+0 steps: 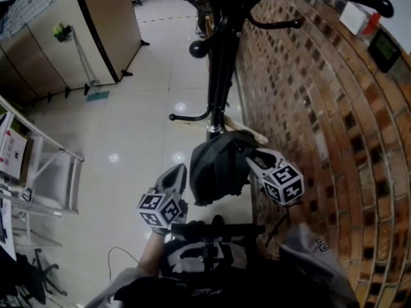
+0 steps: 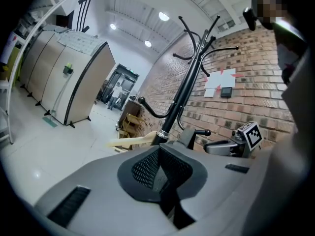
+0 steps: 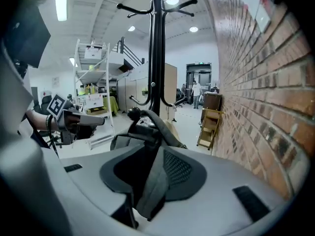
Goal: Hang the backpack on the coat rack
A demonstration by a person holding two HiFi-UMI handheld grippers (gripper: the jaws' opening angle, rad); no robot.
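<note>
The black coat rack [image 1: 221, 76] stands close to the brick wall. The dark backpack [image 1: 215, 169] hangs against its pole, low down. In the right gripper view the backpack [image 3: 140, 136] has its top strap looped over a ball-tipped hook [image 3: 133, 113]. My right gripper [image 1: 252, 162] is at the pack's right side. Its jaws [image 3: 157, 151] stand open, and a grey strap [image 3: 153, 181] lies loose in the gap. My left gripper [image 1: 180, 171] is just left of the pack and apart from it. Its pads [image 2: 147, 166] meet, with nothing between them.
The brick wall [image 1: 321, 108] runs along the right, a hand's width from my right gripper. A white metal frame [image 1: 54, 172] stands at the left. Tan partitions [image 1: 103, 24] line the back left. Pale wooden pieces [image 1: 247, 130] lie by the rack's foot. A thin cable [image 1: 119, 258] trails on the floor.
</note>
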